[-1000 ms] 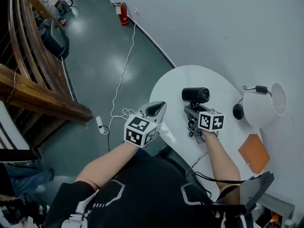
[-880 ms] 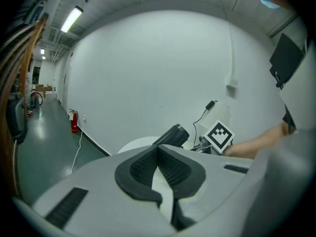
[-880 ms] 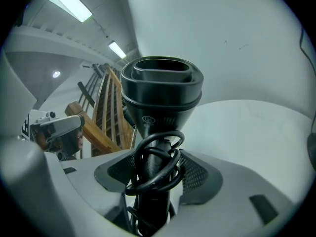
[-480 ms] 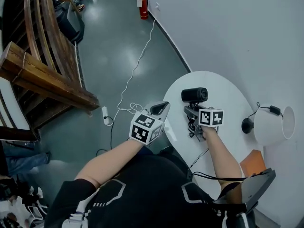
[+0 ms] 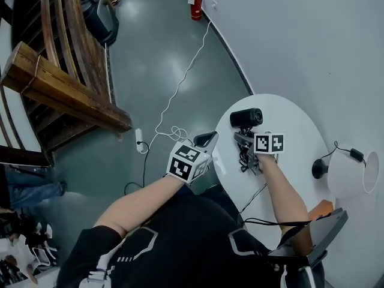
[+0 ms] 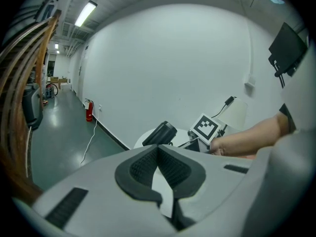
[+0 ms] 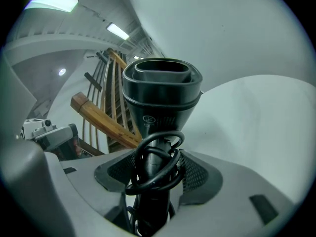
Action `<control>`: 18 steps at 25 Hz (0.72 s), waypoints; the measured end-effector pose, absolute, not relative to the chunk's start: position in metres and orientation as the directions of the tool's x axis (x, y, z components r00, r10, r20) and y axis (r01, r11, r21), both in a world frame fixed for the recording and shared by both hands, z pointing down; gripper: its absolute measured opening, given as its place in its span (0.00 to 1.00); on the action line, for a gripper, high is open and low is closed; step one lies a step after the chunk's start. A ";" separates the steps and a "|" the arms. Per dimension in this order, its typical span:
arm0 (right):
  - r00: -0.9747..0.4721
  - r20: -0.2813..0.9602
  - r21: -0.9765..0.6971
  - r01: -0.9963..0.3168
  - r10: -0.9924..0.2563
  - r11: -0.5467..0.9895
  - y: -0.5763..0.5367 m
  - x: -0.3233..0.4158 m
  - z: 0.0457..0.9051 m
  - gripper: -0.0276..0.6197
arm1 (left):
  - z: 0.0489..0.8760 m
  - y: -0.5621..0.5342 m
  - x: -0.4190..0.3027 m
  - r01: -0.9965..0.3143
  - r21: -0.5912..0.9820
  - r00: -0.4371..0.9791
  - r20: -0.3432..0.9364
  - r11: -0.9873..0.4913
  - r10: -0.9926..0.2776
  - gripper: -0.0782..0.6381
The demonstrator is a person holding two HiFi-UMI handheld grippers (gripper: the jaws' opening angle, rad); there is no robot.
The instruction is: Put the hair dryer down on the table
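A black hair dryer (image 5: 246, 119) is over the near-left part of the round white table (image 5: 288, 131). My right gripper (image 5: 246, 141) is shut on its handle, with the coiled black cord (image 7: 155, 169) bunched between the jaws. In the right gripper view the dryer's barrel and nozzle (image 7: 162, 90) point away from me. Whether the dryer touches the tabletop I cannot tell. My left gripper (image 5: 207, 140) hovers just off the table's left edge, jaws closed together with nothing between them (image 6: 159, 166). The dryer (image 6: 159, 134) shows beyond it in the left gripper view.
A white lamp (image 5: 351, 173) with a black base (image 5: 319, 168) stands at the table's right. An orange item (image 5: 321, 207) lies near the right edge. A white cable and power strip (image 5: 140, 140) trail on the floor at left. Wooden beams (image 5: 66, 95) stand further left.
The head view has swung, so the table sits further right in the frame. Both grippers hold about the same pose against the table, the right one still gripping the dryer.
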State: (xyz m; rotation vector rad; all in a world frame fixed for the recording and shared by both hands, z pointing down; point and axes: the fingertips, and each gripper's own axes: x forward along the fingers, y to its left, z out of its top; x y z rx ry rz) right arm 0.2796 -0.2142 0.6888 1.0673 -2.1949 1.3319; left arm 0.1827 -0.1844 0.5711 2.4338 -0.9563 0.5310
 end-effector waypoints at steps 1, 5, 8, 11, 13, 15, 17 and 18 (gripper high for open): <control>-0.657 0.635 -0.603 -0.750 -0.406 0.271 -0.216 0.279 0.691 0.47 | 0.573 -0.186 0.182 -0.716 0.286 0.677 0.508 -0.637 -0.533 0.12; -0.677 0.636 -0.622 -0.733 -0.370 0.274 -0.224 0.279 0.701 0.47 | 0.582 -0.196 0.179 -0.750 0.290 0.647 0.509 -0.594 -0.568 0.12; -0.700 0.629 -0.644 -0.713 -0.339 0.279 -0.229 0.276 0.707 0.47 | 0.589 -0.201 0.181 -0.751 0.310 0.649 0.510 -0.583 -0.564 0.12; -0.722 0.613 -0.664 -0.691 -0.319 0.287 -0.233 0.271 0.708 0.47 | 0.595 -0.203 0.181 -0.755 0.315 0.645 0.513 -0.575 -0.567 0.12; -0.738 0.601 -0.680 -0.674 -0.306 0.289 -0.237 0.270 0.708 0.47 | 0.600 -0.202 0.182 -0.755 0.321 0.645 0.516 -0.571 -0.563 0.12; -0.755 0.589 -0.698 -0.655 -0.289 0.290 -0.240 0.269 0.707 0.47 | 0.604 -0.201 0.182 -0.755 0.326 0.645 0.523 -0.569 -0.557 0.12; -0.772 0.576 -0.718 -0.635 -0.270 0.284 -0.242 0.269 0.707 0.47 | 0.607 -0.200 0.182 -0.755 0.329 0.644 0.532 -0.567 -0.549 0.12; -0.781 0.568 -0.730 -0.624 -0.261 0.279 -0.242 0.269 0.707 0.47 | 0.609 -0.199 0.182 -0.755 0.330 0.644 0.536 -0.567 -0.545 0.12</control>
